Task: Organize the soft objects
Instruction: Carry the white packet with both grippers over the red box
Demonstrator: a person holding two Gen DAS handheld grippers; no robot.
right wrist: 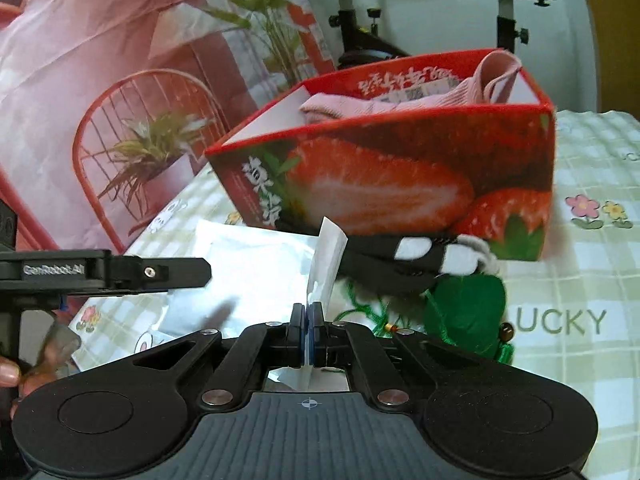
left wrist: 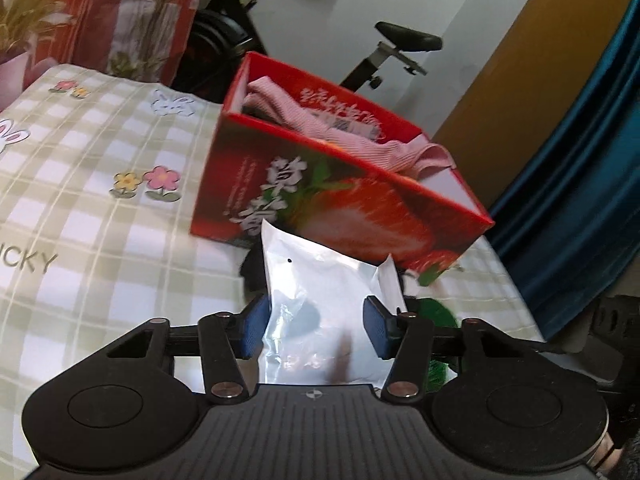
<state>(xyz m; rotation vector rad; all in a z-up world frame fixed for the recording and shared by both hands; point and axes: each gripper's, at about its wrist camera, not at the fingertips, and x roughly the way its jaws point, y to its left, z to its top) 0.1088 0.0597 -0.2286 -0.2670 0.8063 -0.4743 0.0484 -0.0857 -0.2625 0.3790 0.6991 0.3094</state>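
A white, silvery plastic pouch (left wrist: 320, 280) is held up over the bed between both grippers. In the left wrist view my left gripper (left wrist: 316, 326) has its blue pads pressed on the pouch's two sides. My right gripper (right wrist: 307, 316) is shut on a thin upturned corner of the pouch (right wrist: 326, 260). The rest of the pouch spreads to the left, under one black finger (right wrist: 172, 272) of the left gripper. Just behind stands a red strawberry box (left wrist: 332, 196) (right wrist: 400, 176), open on top, with a pink ribbed garment (left wrist: 320, 128) (right wrist: 400, 96) inside.
A black-and-white soft item (right wrist: 400, 258) and a green knitted thing (right wrist: 468, 312) lie in front of the box on the checked bed cover (left wrist: 100, 200). An exercise bike (left wrist: 400, 48) stands behind, a plant-print bag (right wrist: 120, 100) at the left and a blue curtain (left wrist: 580, 160) at the right.
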